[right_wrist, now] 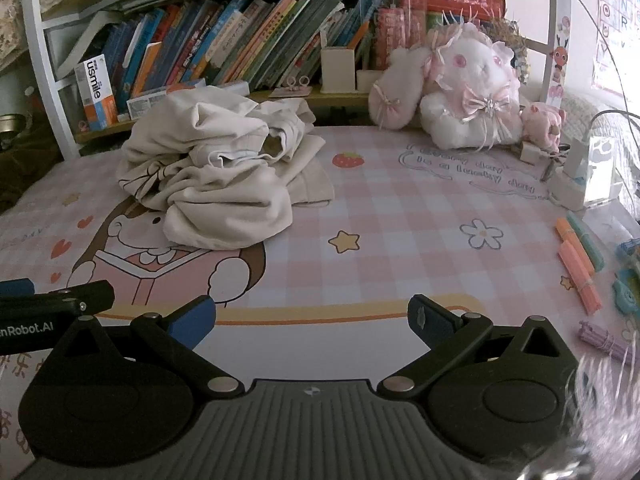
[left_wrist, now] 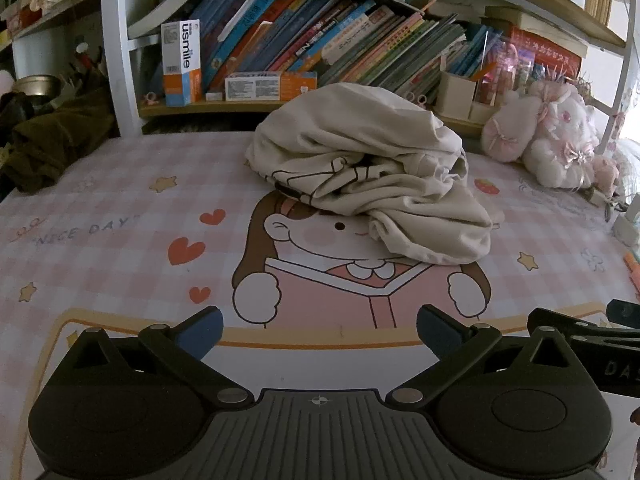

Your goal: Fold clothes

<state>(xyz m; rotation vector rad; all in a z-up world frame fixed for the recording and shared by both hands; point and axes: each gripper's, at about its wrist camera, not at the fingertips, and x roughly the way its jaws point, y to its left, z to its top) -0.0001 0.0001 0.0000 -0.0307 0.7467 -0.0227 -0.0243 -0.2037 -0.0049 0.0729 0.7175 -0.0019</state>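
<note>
A crumpled cream garment (left_wrist: pixel 372 176) with dark line print lies in a heap on the pink checked table mat (left_wrist: pixel 120 240), toward the back. In the right wrist view the same garment (right_wrist: pixel 216 172) sits left of centre. My left gripper (left_wrist: pixel 320 332) is open over the near edge of the mat, well short of the heap, nothing between its blue-padded fingers. My right gripper (right_wrist: pixel 312 320) is open too, near the front edge and to the right of the heap. The right gripper's side shows at the right edge of the left wrist view.
A shelf of books (left_wrist: pixel 320 40) stands behind the table. A pink and white plush toy (right_wrist: pixel 468 92) sits at the back right. Bundles of coloured sticks (right_wrist: pixel 576 264) and a white charger (right_wrist: pixel 576 172) lie along the right edge. A dark cloth (left_wrist: pixel 52 140) lies at far left.
</note>
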